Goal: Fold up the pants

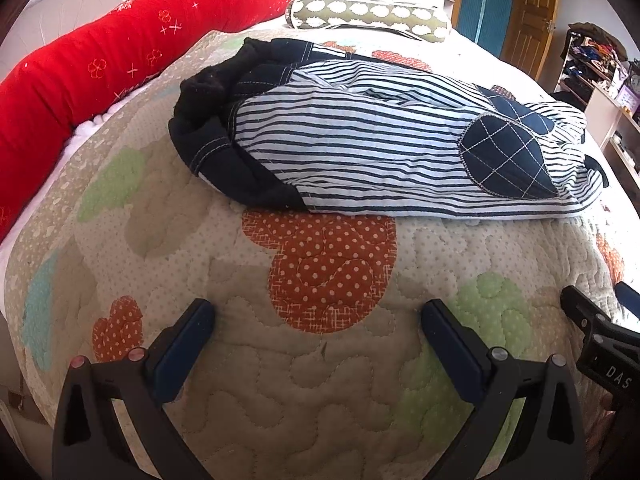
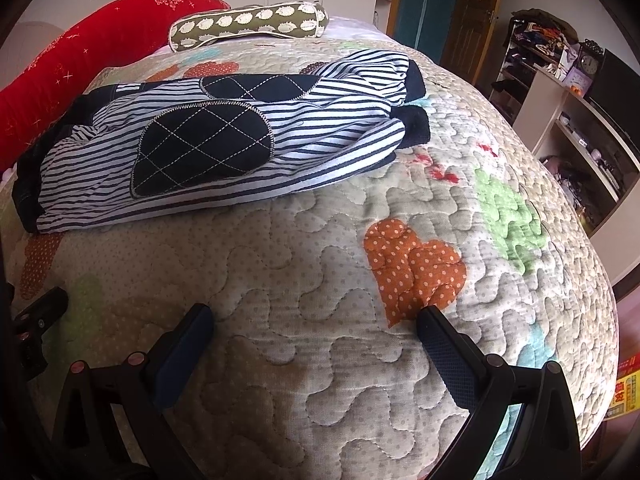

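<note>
Navy-and-white striped pants (image 1: pixel 372 144) with quilted navy knee patches lie rumpled across the quilted bed cover, waistband to the left, dark cuffs to the right. They also show in the right wrist view (image 2: pixel 224 148), legs lying side by side. My left gripper (image 1: pixel 316 316) is open and empty, hovering above the quilt in front of the waist end. My right gripper (image 2: pixel 314 320) is open and empty, above the quilt in front of the leg end. Each gripper's edge shows in the other's view: the right gripper (image 1: pixel 600 332), the left gripper (image 2: pixel 36 320).
The patchwork quilt (image 1: pixel 320 380) covers the bed. A long red bolster (image 1: pixel 120 64) runs along the left side. A green patterned bolster pillow (image 1: pixel 368 16) lies at the far end. Shelves with clutter (image 2: pixel 560 92) and a wooden door (image 2: pixel 472 12) stand to the right.
</note>
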`<state>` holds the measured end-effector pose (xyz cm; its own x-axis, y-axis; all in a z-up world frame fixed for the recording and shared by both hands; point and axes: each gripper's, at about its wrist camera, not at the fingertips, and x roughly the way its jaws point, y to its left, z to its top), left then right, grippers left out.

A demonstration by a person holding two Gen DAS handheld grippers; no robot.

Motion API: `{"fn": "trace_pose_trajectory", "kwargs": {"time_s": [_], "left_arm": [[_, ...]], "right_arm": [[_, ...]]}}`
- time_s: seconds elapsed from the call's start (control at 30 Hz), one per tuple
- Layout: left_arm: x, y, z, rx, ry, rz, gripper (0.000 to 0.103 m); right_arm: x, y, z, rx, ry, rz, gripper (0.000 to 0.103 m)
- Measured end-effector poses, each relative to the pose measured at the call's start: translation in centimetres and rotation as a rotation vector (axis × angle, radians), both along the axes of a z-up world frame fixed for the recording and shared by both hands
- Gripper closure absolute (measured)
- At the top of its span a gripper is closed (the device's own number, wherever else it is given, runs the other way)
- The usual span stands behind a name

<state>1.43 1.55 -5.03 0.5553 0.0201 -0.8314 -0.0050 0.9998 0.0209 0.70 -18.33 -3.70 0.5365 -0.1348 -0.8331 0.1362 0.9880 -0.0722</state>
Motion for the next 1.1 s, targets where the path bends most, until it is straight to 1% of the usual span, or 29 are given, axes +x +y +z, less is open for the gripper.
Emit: {"fn": "trace_pose_trajectory", "kwargs": {"time_s": [0.07,0.2,0.33,0.47,0.63,0.73,0.9,1.1], "left_arm": [[-0.1,-0.1,0.0,0.004,-0.001,0.005,0.000],[0.0,-0.1,0.0,0.000,0.007,0.004,0.000],[0.3,0.6,0.0,-0.039,0.016,-0.001,0.000],[0.5,0.3,0.0,-0.020,0.022,-0.009,0.000],[0.7,-0.2,-0.2,0.019,-0.009,-0.023,0.000],[0.9,-0.4,0.0,0.040,-0.002,-0.036,0.000],[0.7,-0.2,0.4,0.042,-0.001,-0.034,0.000],[0.0,0.6,1.7,0.052,-0.030,-0.004,0.001]], "right_arm": [[0.0,0.0,0.1,-0.005,-0.001,0.000,0.000],[0.7,-0.1,0.2,0.001,0.041,-0.008,0.000],[0.8,-0.3,0.2,0.003,0.048,0.019,0.000],[0.8,-0.7,0.1,0.035,0.036,0.009,0.000],[0.5,-0.4,0.1,0.022,0.023,0.002,0.000],[0.3,0.0,-0.1,-0.006,0.020,0.016,0.000],[0.1,0.3,-0.1,-0.033,0.004,0.039,0.000],[0.0,-0.1,0.0,-0.004,-0.008,0.057,0.000]]}}
